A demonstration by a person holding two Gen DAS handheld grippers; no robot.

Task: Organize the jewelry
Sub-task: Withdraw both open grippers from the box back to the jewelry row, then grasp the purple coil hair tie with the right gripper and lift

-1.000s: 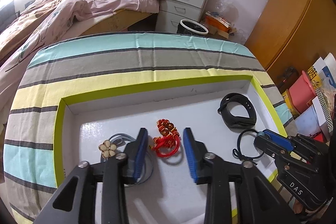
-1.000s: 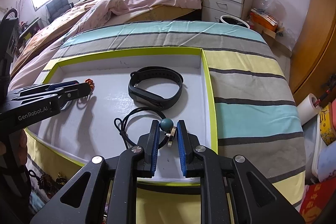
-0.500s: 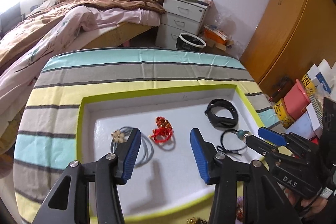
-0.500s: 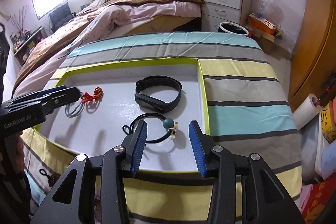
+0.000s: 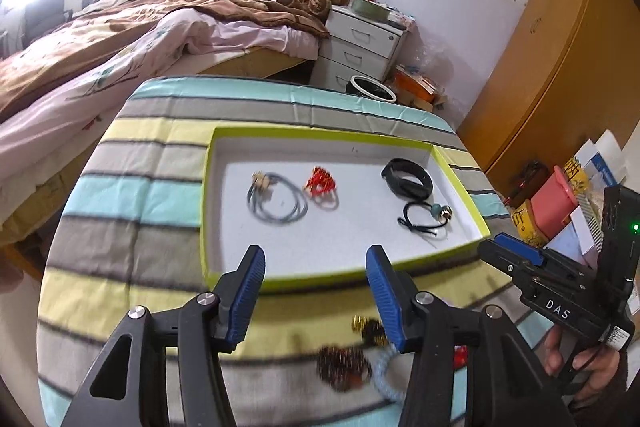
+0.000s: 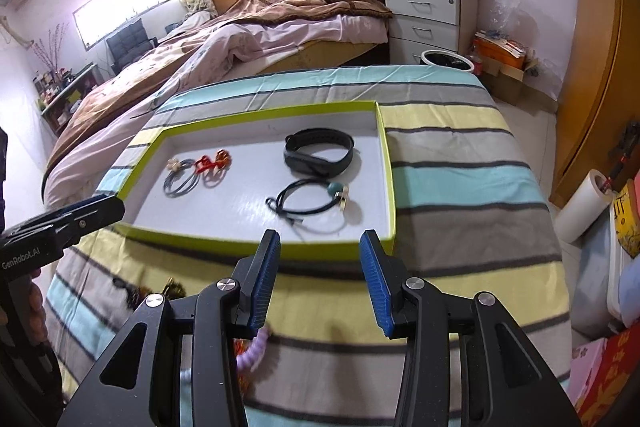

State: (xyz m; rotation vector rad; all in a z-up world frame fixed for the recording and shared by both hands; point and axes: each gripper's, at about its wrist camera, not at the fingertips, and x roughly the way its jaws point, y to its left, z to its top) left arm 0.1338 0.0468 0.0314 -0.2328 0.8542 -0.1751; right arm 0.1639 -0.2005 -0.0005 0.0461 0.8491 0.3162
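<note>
Left wrist view: both claws, left claw (image 5: 316, 291) and right claw (image 6: 319, 279), gape empty; beaded bracelets (image 5: 344, 363) below look light and floppy, so pinch the strand.

Two legible markings are noted, both on gripper bodies.

1. "DAS", white capitals, stands on the black side of the right gripper (image 5: 516, 255), seen in the left wrist view, to the right of the tray (image 5: 460, 179) and past its near right corner.

2. "GenRobot.AI", white lettering, stands on the black side of the left gripper (image 6: 100, 205), seen in the right wrist view, to the left of the tray (image 6: 386, 163) by its near left corner.

A yellow package (image 5: 528, 223) right of the tray carries dark characters; they cannot be read. Other printed items there are too small to read.
</note>
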